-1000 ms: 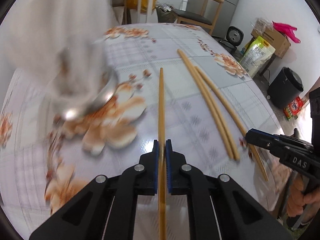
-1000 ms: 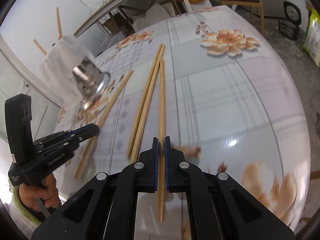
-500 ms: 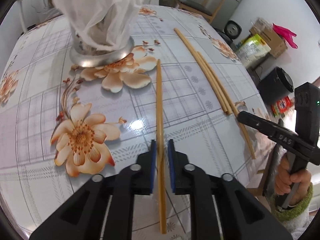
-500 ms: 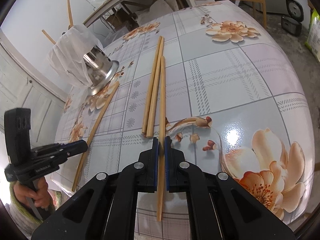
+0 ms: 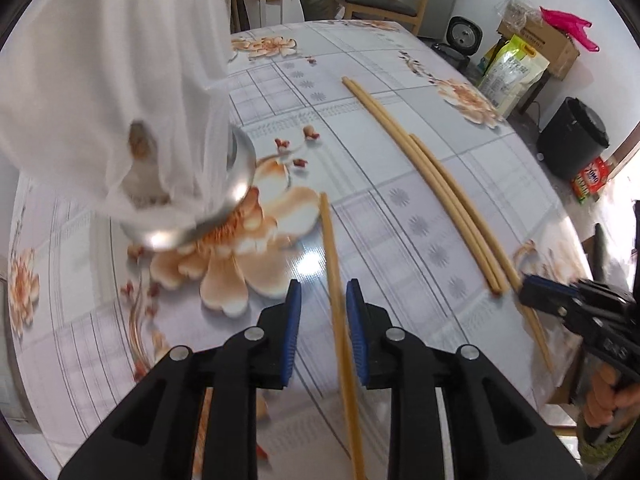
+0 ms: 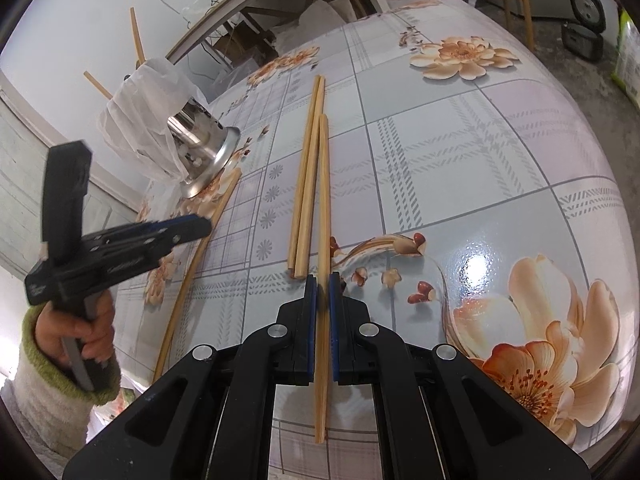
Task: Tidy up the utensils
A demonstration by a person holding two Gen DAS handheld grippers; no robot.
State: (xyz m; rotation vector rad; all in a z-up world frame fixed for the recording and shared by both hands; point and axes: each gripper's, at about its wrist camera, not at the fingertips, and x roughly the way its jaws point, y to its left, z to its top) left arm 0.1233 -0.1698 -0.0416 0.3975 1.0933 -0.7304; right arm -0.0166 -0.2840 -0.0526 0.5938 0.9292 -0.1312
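Note:
Several long wooden chopsticks lie on a floral tablecloth. My left gripper (image 5: 322, 300) is open; one chopstick (image 5: 336, 300) lies on the table between its blue pads, not held. It also shows in the right wrist view (image 6: 192, 264). My right gripper (image 6: 322, 286) is shut on another chopstick (image 6: 323, 200), beside a loose pair (image 6: 306, 176). That pair (image 5: 432, 184) shows in the left wrist view, with my right gripper (image 5: 532, 292) at its near end. A steel utensil holder (image 6: 204, 148) wrapped in white plastic (image 5: 112, 80) holds more chopsticks.
The round table's edge (image 6: 592, 208) curves off at the right. Beyond it are a wooden chair (image 5: 380, 4), a black bin (image 5: 572, 136), bags and a cardboard box (image 5: 536, 40). A bench frame (image 6: 256, 20) stands behind the holder.
My left gripper has opened and let go of its chopstick, which now lies on the table near the holder. My right gripper stays shut on its chopstick.

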